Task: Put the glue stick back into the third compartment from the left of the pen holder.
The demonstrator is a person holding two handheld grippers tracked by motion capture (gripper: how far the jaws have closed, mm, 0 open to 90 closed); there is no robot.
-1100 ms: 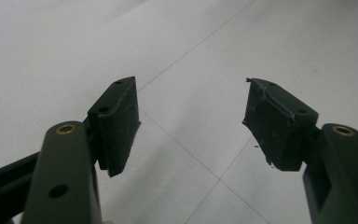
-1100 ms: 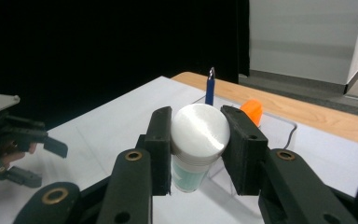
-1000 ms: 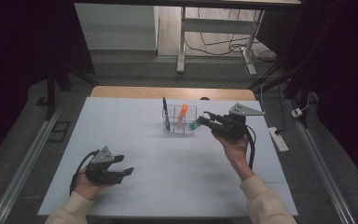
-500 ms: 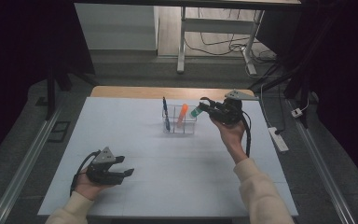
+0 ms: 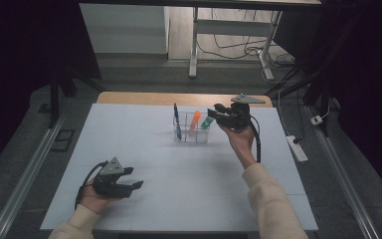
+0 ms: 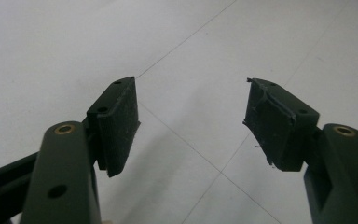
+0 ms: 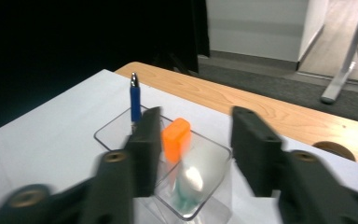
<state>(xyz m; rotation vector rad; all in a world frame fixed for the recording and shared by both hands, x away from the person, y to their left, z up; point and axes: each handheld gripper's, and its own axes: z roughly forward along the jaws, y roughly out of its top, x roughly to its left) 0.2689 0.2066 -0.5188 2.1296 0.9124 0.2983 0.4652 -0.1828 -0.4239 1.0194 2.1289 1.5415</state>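
A clear plastic holder (image 5: 191, 137) stands at the far middle of the white table top (image 5: 189, 199). In it lean a blue pen (image 5: 177, 119), an orange marker (image 5: 194, 121) and a green marker (image 5: 207, 122). My right gripper (image 5: 215, 110) hovers just right of the holder, pointing left at it. Its jaws have just been opening. In the right gripper view the green marker (image 7: 189, 182) sits blurred in the holder (image 7: 116, 128) below the gap, clear of both pads, beside the orange marker (image 7: 175, 139) and the blue pen (image 7: 135, 100). My left gripper (image 5: 135, 178) rests open near the front left, with nothing between its jaws (image 6: 189, 88).
A wooden table edge (image 5: 129, 97) shows behind the white top. A white power strip (image 5: 297, 148) lies on the floor to the right. Metal rails run along both sides, and a desk frame (image 5: 194, 45) stands beyond.
My right gripper has carried the green marker left to the holder; the marker now leans inside it and the jaws stand wider apart. The left gripper has kept still.
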